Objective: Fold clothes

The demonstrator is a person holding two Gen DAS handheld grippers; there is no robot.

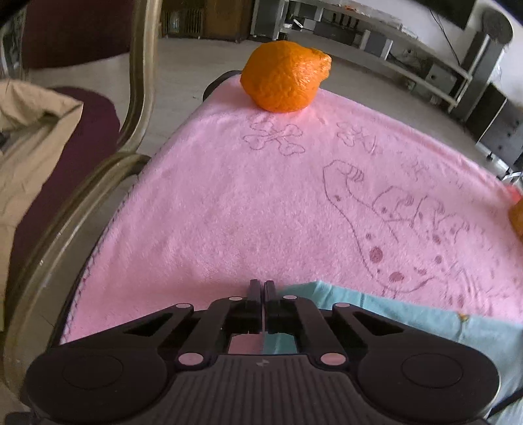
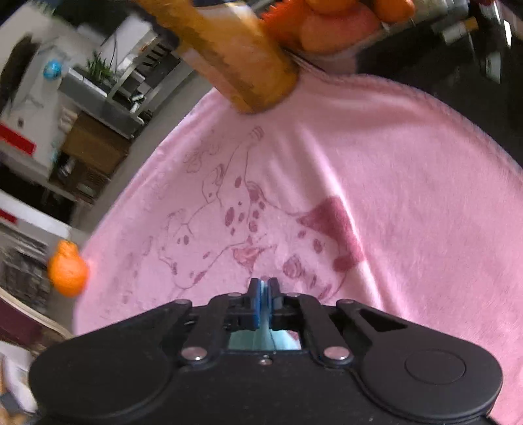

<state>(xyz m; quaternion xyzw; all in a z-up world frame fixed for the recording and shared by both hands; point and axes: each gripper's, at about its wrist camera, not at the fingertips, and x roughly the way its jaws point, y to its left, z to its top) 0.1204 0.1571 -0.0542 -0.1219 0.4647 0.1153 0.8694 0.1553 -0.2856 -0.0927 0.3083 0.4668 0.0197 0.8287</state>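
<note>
At the left of the pink towel [image 1: 261, 202] that covers the table, a chair frame [image 1: 137, 108] curves past the edge, and an orange [image 1: 285, 76] sits on the towel's far corner. Nearer the camera, the left gripper [image 1: 262, 287] has its fingers pressed together, and a corner of the light-blue garment [image 1: 408, 323] lies just beside and beneath them; a sliver of blue shows through the gap behind the fingers, so it probably pinches the cloth's edge, though the contact itself is hidden. The garment spreads rightward over the near part of the towel. In the right wrist view, the right gripper [image 2: 263, 286] is closed on a thin fold of the same blue fabric, visible between the fingers. Farther off stand a yellow container [image 2: 235, 55] and a pile of fruit [image 2: 333, 23], both blurred.

The garment looks thin, light and limp, so it should sag between the two holds and drape wherever it is unsupported. Corners and hems seem the best places to grip, as a mid-panel pinch would likely bunch it.
</note>
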